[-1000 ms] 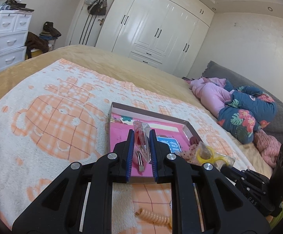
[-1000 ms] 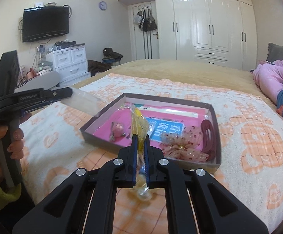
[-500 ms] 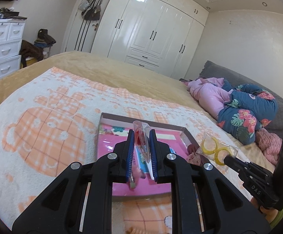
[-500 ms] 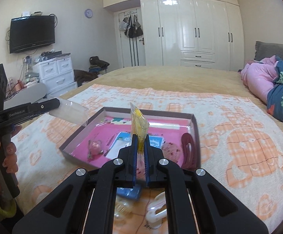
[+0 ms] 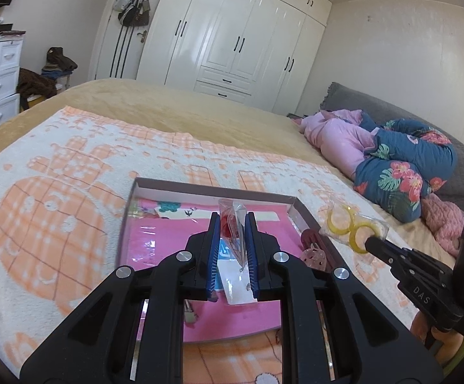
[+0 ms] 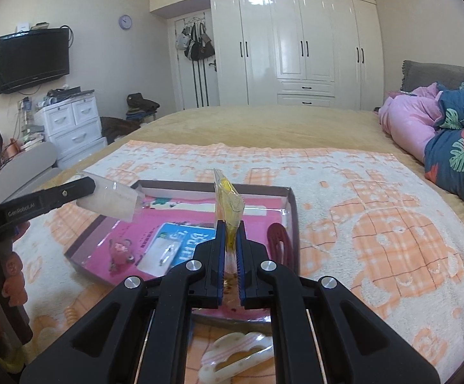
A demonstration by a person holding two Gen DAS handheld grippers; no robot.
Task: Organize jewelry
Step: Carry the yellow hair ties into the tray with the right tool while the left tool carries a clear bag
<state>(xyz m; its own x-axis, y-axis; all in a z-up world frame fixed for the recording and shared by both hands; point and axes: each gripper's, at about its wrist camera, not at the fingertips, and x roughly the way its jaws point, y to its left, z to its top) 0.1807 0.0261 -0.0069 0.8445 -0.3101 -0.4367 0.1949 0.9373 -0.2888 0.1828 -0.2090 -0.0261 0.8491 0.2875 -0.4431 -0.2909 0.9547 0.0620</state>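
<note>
Both loaded: left hand-held gripper clamped on a clear bag with a red piece, right hand-held gripper clamped on a clear bag with yellow hoops. Both bags hang over the tray, which sits on the blanket on the bed. Step in hand, I reckon: drop each bag into the tray. To do it well, go low, lay the bag flat on bare pink liner, then let go; one hand at a time so the bags don't tangle. Already in the tray: blue card at centre, pink charm at 9 o'clock, dark red clip at 3 o'clock, so free space is mostly toward 12. Outside the tray at 6 o'clock: white hair claw and an orange coil tie, not yet sorted. Tray walls are the main snag for a floppy bag.
</note>
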